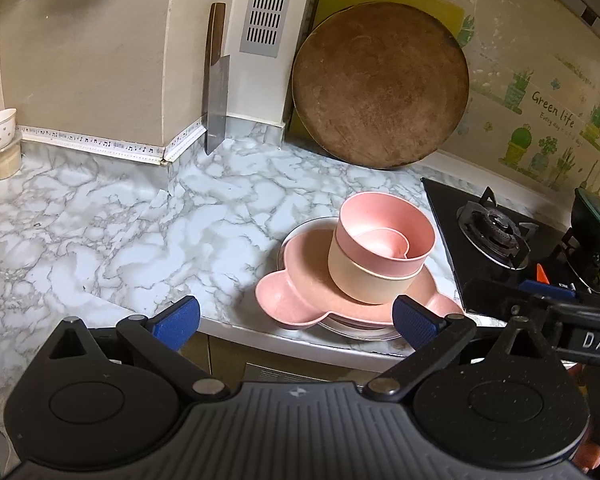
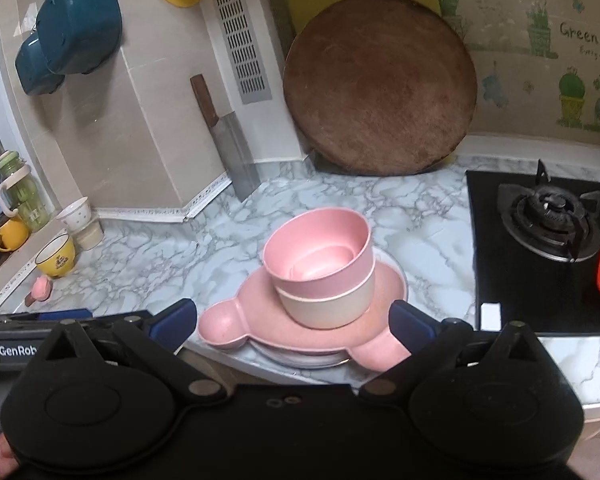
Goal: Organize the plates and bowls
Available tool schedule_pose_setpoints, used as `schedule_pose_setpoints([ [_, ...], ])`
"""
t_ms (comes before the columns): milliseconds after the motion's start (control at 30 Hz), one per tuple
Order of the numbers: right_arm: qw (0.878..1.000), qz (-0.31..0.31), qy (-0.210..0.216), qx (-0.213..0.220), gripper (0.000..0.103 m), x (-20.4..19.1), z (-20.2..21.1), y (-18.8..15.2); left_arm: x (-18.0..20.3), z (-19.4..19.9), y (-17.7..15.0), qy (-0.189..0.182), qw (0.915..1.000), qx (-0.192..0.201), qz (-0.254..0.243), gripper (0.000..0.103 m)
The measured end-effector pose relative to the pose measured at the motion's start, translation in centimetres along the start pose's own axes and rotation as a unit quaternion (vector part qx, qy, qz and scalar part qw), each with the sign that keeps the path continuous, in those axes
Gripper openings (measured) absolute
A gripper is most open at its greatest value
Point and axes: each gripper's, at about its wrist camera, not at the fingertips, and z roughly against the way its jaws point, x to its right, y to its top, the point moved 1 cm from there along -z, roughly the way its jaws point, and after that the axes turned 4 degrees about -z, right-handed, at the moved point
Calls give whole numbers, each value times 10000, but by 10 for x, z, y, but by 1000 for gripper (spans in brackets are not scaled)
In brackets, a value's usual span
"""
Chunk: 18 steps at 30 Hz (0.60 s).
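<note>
A stack stands at the counter's front edge. A pink bowl (image 1: pixel 386 236) with a smaller pink bowl inside sits in a cream bowl (image 1: pixel 364 280), on a pink bear-shaped plate (image 1: pixel 296 292), over a white plate (image 1: pixel 356 330). The right wrist view shows the same pink bowl (image 2: pixel 320 256), cream bowl (image 2: pixel 328 306) and pink plate (image 2: pixel 260 320). My left gripper (image 1: pixel 296 320) is open and empty, just in front of the stack. My right gripper (image 2: pixel 294 322) is open and empty, its fingers either side of the plate's near edge, not touching.
A round wooden board (image 1: pixel 380 84) and a cleaver (image 1: pixel 218 92) lean on the back wall. A gas hob (image 1: pixel 496 232) lies right of the stack. Cups (image 2: pixel 56 256) stand at the far left. Marble counter (image 1: pixel 120 216) stretches left.
</note>
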Motion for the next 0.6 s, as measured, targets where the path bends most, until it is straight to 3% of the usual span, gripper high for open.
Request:
schedule_pose_setpoints([
  [600,9999,118,-13,16,103,-3,1,-1,-5,10,-3,-3,9998,186,84,103],
])
